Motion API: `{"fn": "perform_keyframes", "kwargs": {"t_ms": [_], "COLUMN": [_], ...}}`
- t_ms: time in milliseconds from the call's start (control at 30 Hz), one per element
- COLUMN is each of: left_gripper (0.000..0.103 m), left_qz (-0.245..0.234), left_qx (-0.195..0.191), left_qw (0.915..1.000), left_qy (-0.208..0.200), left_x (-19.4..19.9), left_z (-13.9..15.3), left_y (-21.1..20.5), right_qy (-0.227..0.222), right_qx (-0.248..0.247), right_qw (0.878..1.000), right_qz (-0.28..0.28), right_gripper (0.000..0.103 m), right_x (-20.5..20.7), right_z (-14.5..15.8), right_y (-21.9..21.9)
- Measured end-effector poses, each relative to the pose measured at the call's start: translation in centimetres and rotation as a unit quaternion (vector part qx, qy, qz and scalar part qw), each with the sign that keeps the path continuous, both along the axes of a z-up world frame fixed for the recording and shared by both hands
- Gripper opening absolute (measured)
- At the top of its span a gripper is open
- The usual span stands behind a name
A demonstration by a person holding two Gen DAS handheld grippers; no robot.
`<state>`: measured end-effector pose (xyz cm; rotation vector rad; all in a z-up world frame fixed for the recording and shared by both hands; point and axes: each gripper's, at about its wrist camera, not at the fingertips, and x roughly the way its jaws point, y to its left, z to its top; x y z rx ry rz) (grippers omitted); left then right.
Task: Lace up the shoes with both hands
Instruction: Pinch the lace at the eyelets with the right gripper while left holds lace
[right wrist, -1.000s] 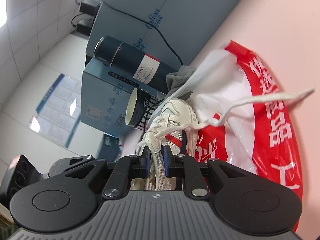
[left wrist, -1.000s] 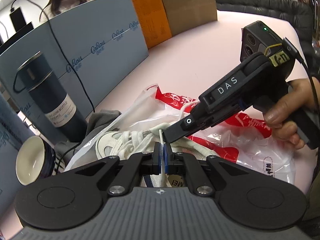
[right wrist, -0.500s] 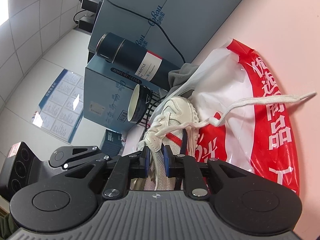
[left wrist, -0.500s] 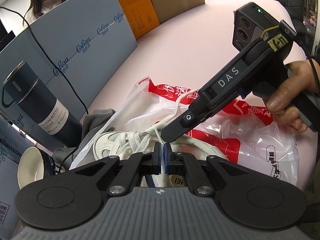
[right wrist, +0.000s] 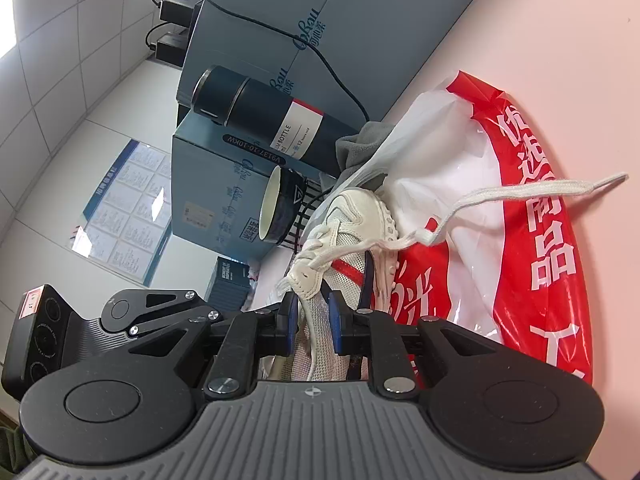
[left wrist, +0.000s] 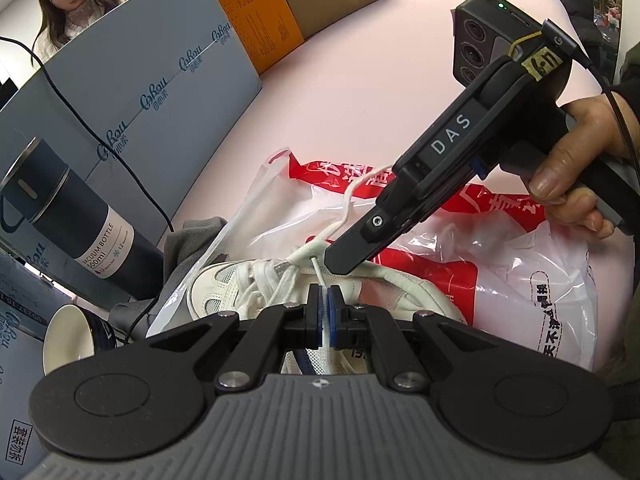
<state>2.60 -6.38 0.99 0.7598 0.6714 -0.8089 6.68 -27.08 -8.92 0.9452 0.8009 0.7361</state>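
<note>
A white shoe (left wrist: 236, 292) lies on a red-and-white plastic bag (left wrist: 500, 280), toe toward the boxes. My left gripper (left wrist: 324, 300) is shut on the stiff tip of a white lace (left wrist: 318, 274), which pokes up between its blue pads. My right gripper (left wrist: 340, 262) comes in from the right, its tips at the shoe's eyelet flap. In the right wrist view the right gripper (right wrist: 313, 318) is shut on that flap (right wrist: 306, 284), with white mesh filling the narrow gap between the pads. The lace's other end (right wrist: 520, 194) trails loose across the bag (right wrist: 540, 240).
A dark vacuum bottle (left wrist: 80, 216) and a tipped cup (left wrist: 68, 340) sit left of the shoe, with a grey cloth (left wrist: 192, 248) and a black cable (left wrist: 120, 152). Blue-grey boxes (left wrist: 160, 80) and an orange box (left wrist: 256, 12) wall the pink table (left wrist: 380, 92). A person (left wrist: 72, 8) sits beyond.
The left wrist view has rolled a little, so the bottle and boxes sit further left. Both grippers keep their holds and the shoe has stayed put.
</note>
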Motion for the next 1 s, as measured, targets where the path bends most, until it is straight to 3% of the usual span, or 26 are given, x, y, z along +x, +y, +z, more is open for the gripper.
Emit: {"fn": "perform_keyframes", "kwargs": {"t_ms": [1000], "left_gripper": [0.002], "left_qz": [0.016], "left_qx": [-0.006], "left_qw": [0.9996], "left_qy": [-0.025], "left_x": [0.18], "left_z": [-0.04], "left_y": [-0.28], "right_qy": [-0.020], "right_qx": [-0.029], "right_qw": [0.999], "right_qz": [0.010], "right_gripper": [0.016], "right_x": [-0.26], "right_z": [0.51], "right_y": [0.40]}}
